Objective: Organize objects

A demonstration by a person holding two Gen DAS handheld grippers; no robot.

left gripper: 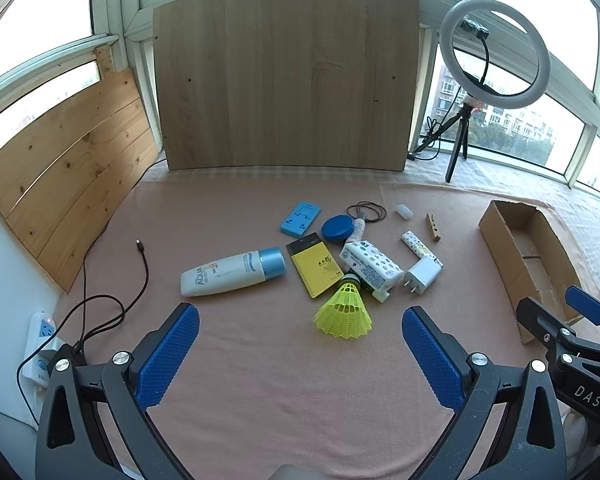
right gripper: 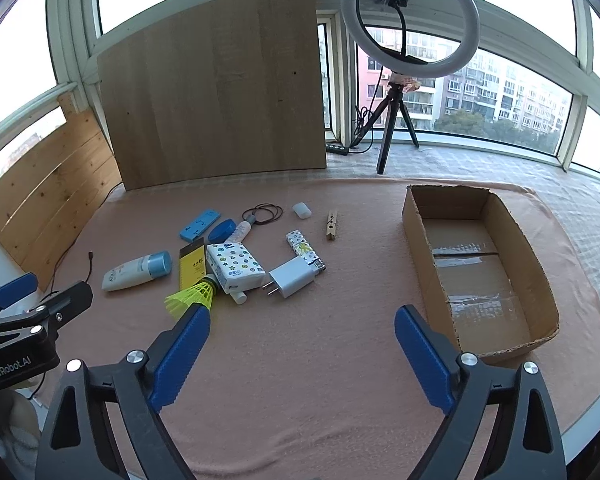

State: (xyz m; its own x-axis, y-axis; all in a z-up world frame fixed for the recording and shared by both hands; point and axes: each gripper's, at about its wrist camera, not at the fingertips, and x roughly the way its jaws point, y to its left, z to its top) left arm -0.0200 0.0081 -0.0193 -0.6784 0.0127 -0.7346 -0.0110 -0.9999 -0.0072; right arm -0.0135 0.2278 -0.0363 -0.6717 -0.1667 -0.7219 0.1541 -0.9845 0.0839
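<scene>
Both tools hover low over the pink-covered tabletop (right gripper: pixel 300 380), and nothing has gone into the cardboard box (right gripper: pixel 416 216) yet, which stands empty on the right side. The left hand-held gripper (left gripper: pixel 300 344) is released, jaws spread wide with nothing between them; the right hand-held gripper (right gripper: pixel 302 344) is likewise spread and empty. The clutter sits in a loose pile toward the middle: a white sunscreen bottle (left gripper: pixel 228 274) lying on its side, a yellow notepad (left gripper: pixel 314 266) beside it, a yellow shuttlecock (left gripper: pixel 344 314) nearest the grippers, a tissue pack (left gripper: pixel 370 262) touching the shuttlecock's cork end, a white charger plug (left gripper: pixel 420 274), a patterned lighter (left gripper: pixel 420 248), a wooden clothespin (left gripper: pixel 433 227), a blue case (left gripper: pixel 300 219), a round blue lid (left gripper: pixel 337 228) and black hair ties (left gripper: pixel 366 212) farther back. The main risk, as I judge it, is the crowding: a wide-spread jaw coming down on the shuttlecock could nudge the tissue pack or trap the notepad's corner. The shuttlecock's skirt looks springy and light, so a pinch on it may deform it or let it pop out; the cork end seems safer. The bottle, round and on its side, could roll if clipped off-centre. The box's near wall looks torn and low, so a bump from the right tool might shove it along the cloth
</scene>
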